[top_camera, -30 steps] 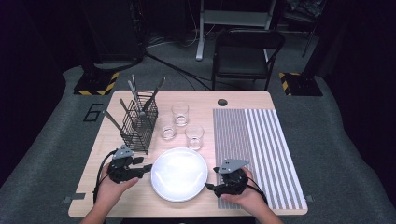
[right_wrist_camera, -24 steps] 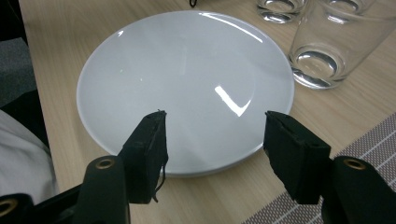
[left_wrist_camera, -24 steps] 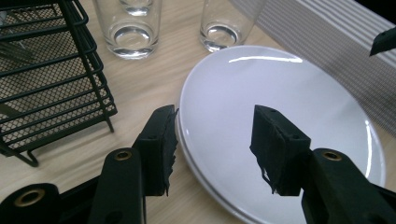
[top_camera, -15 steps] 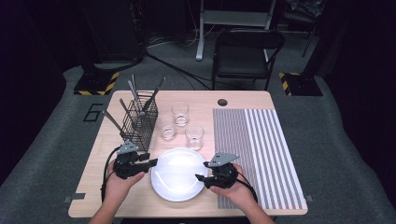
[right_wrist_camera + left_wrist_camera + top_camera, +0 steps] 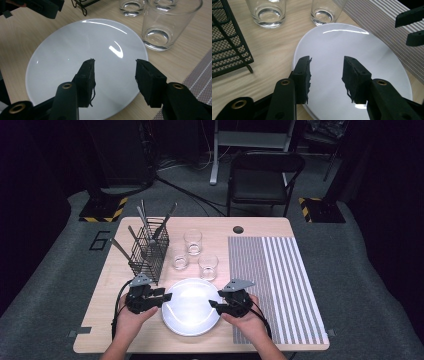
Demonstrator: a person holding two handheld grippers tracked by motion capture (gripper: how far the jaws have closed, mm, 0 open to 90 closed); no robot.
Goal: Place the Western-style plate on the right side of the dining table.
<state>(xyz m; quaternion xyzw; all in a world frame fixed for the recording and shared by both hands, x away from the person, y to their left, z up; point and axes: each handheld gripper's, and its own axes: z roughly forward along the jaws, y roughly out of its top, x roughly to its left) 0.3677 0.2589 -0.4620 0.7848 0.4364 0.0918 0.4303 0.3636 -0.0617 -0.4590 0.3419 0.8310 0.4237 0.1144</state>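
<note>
White plate (image 5: 190, 307) between hand-held grippers (image 5: 166, 297)

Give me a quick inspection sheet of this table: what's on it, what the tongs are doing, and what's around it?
Surface: wooden table, striped mat on its right part.
Job's things: white plate at the near edge, flat on the wood.
Clutter: three empty glasses behind the plate; wire rack with utensils at the left.
Tongs: left tongs at the plate's left rim, right tongs at its right rim. Both have just been closing; the plate's rim lies between each pair of jaws, pads not yet pressing.
Cables: one trails from each tongs toward the near edge; more lie on the floor beyond.
Surroundings: black chair behind the table, grey floor, dark room.
</note>
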